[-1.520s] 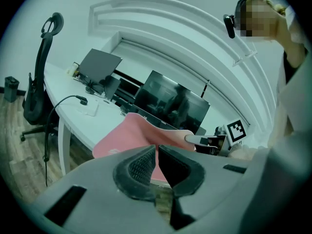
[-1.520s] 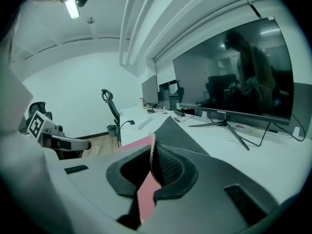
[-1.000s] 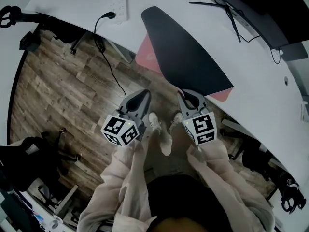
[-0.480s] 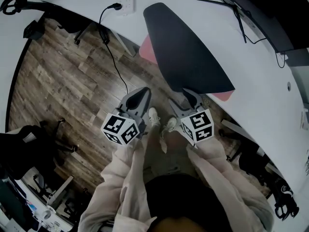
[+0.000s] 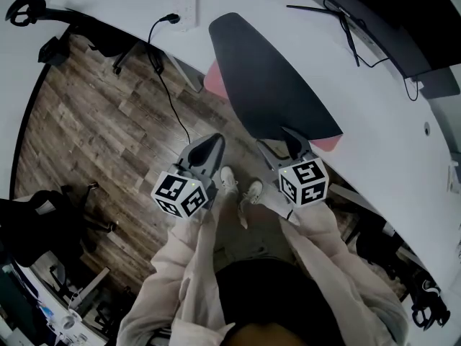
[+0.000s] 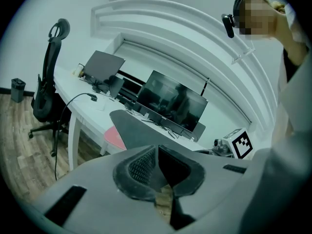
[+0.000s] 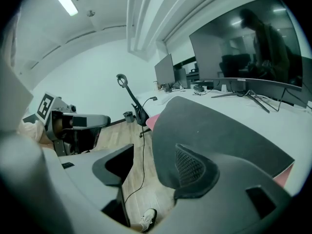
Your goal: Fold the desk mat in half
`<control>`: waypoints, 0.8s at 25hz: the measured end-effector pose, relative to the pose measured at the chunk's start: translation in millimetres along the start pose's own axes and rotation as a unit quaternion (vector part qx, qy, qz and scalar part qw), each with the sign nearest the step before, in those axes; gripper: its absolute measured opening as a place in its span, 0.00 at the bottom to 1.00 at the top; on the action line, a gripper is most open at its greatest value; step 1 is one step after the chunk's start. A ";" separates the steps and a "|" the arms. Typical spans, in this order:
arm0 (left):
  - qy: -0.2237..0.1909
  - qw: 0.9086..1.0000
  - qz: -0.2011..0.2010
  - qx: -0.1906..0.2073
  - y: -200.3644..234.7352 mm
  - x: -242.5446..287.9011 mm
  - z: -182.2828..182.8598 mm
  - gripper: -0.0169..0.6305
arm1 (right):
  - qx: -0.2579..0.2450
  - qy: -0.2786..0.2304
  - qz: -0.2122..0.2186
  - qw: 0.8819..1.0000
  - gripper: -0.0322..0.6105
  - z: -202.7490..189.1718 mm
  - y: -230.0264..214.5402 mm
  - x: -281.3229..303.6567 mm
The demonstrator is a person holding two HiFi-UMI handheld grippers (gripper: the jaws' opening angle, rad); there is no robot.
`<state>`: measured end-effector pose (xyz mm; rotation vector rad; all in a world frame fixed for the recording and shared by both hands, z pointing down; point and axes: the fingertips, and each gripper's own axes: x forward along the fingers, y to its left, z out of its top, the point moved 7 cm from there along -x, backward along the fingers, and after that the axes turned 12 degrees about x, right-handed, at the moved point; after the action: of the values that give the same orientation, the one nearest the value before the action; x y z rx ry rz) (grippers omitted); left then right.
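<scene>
The desk mat [image 5: 270, 81], dark grey on top with a pink layer [image 5: 214, 83] showing under its edges, lies on the white desk [image 5: 382, 121] and hangs over the front edge. It also shows in both gripper views [image 6: 139, 130] [image 7: 219, 130]. My right gripper [image 5: 282, 145] is at the mat's near corner. Its jaws are opening, and the mat's edge lies against the right finger [image 7: 195, 167] without being pressed. My left gripper [image 5: 207, 148] is shut and holds nothing, over the wooden floor left of the mat; it is also visible in the right gripper view [image 7: 73, 123].
A power strip [image 5: 186, 6] with a black cable lies on the desk's left part. A wide monitor [image 6: 170, 104], a laptop [image 6: 100, 67] and cables stand at the back. An office chair [image 6: 46, 82] is to the left. The person's shoes [image 5: 241, 186] are below the grippers.
The right gripper's jaws have gone from shut at the mat's near corner to wide apart, letting the corner go. The left gripper has stayed in place.
</scene>
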<state>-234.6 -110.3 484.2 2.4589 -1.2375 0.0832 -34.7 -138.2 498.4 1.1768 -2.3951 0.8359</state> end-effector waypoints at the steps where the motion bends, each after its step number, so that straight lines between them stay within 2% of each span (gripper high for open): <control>1: -0.001 1.000 0.000 0.003 -1.8 -0.6 2.2 0.09 | 0.009 -0.008 -0.002 1.000 0.48 3.4 -1.8 -3.9; 6: -0.006 1.000 -0.004 0.027 -6.1 1.5 19.8 0.09 | 0.069 -0.073 -0.002 0.995 0.45 36.1 -11.6 -24.3; 11: -0.021 0.998 -0.007 0.061 -10.1 7.2 47.3 0.09 | 0.049 -0.122 -0.018 0.991 0.42 73.6 -20.7 -44.1; 15: -0.036 0.995 -0.011 0.087 -13.8 12.2 70.3 0.09 | 0.041 -0.163 -0.028 0.985 0.32 100.0 -23.9 -61.0; 20: -0.054 0.991 -0.016 0.125 -18.0 19.6 97.1 0.09 | 0.034 -0.212 -0.039 0.976 0.12 124.6 -26.0 -83.3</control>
<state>-220.0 -150.9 393.2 2.7290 -1.3012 0.1020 30.1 -180.5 367.5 1.6036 -2.6413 0.7022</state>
